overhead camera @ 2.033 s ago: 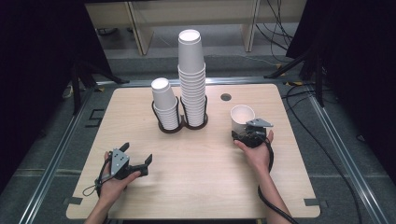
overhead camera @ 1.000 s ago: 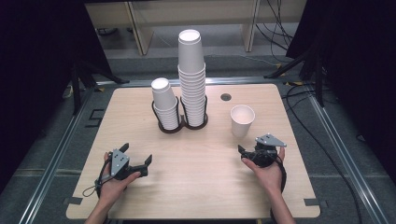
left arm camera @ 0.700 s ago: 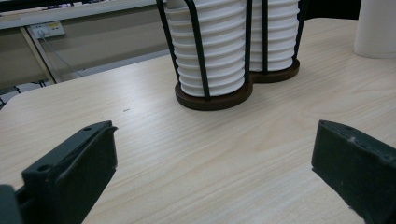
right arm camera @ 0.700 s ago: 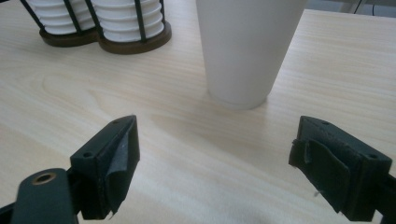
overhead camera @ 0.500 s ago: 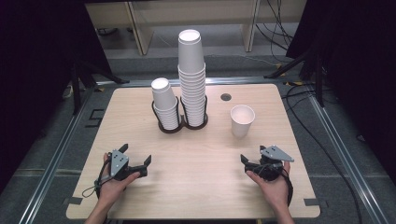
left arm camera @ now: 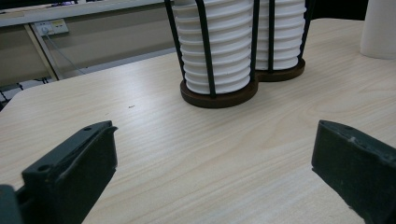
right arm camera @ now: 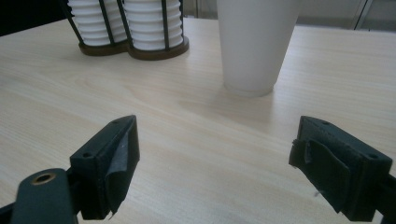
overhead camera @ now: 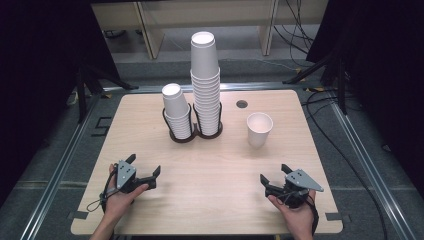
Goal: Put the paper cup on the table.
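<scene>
Single cup (overhead camera: pixel 260 128) stands upright, right of frame centre, directly up-frame of right gripper (overhead camera: pixel 278 178), the nearer one. Left gripper (overhead camera: pixel 144 169) far off. Both jaws wide open, empty.

I saw the white paper cup (overhead camera: pixel 259 128) standing upright, open-mouthed, alone on the table's right side.

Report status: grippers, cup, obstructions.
Left gripper open, empty, near table edge. Right gripper open, empty, short of the single cup. Cup upright on table, apart from cup rack. Path unobstructed.
</scene>
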The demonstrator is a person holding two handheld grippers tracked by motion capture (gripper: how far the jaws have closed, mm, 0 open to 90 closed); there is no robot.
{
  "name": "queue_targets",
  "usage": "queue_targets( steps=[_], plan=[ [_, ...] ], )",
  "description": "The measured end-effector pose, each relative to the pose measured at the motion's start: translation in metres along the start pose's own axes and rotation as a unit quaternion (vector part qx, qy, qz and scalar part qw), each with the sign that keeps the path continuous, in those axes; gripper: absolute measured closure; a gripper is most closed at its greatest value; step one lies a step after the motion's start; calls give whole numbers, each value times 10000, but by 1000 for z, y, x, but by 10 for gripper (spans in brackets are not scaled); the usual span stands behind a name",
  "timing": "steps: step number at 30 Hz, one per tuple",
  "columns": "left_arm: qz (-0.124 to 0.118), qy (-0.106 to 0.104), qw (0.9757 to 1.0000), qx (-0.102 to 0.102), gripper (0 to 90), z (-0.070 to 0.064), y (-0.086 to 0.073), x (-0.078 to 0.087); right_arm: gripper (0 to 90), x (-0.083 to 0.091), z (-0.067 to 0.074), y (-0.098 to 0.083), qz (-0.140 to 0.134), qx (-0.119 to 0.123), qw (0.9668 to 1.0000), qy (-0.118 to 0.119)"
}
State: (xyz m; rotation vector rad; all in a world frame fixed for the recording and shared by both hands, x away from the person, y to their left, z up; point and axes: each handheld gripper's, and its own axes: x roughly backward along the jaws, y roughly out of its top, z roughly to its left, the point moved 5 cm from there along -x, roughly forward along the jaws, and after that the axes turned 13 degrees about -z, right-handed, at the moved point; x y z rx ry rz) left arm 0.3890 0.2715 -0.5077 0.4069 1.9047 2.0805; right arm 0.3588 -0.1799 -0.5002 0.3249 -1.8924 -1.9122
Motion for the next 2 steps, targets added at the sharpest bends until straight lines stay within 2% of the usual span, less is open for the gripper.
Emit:
queue_targets(
  steps=[2],
  plan=[
    [-30,-42,10000,16,0,-1,1,0,150,1,0,1,3,-13,10000,3]
  ],
)
